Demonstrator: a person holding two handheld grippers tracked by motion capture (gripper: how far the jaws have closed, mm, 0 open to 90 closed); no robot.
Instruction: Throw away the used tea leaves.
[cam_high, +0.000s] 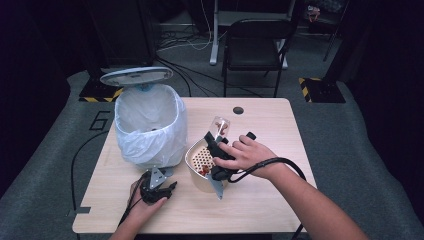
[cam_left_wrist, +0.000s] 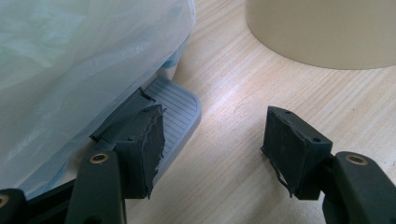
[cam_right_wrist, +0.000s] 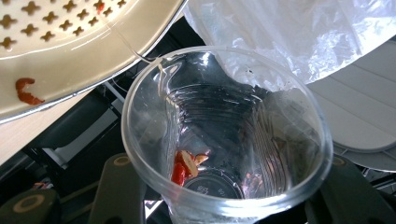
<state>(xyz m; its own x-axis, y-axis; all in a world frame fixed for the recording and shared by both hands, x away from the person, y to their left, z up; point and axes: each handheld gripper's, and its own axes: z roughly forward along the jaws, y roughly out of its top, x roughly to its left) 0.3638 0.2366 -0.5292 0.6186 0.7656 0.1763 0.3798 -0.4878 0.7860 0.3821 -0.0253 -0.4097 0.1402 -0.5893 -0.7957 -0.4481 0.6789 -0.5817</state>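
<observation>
Cup tipped over strainer, bin lid held up by pedal.

Left gripper (cam_high: 159, 188), fingers spread, presses pedal (cam_left_wrist: 175, 109) before the bin (cam_high: 150, 125). Right gripper (cam_high: 216, 145) pinches cup (cam_right_wrist: 224, 135) beside bin, above strainer (cam_high: 200, 159); red scraps (cam_right_wrist: 184, 165) cling inside, so tilt further toward bin, keep pedal down.

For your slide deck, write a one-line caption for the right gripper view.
Clear plastic cup gripped between the jaws, red scraps inside, beside a perforated strainer.

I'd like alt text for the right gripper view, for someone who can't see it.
A clear plastic cup is held between the right gripper's black jaws, with red scraps near its bottom. A cream perforated strainer sits upper left, and a white bin liner upper right.
</observation>
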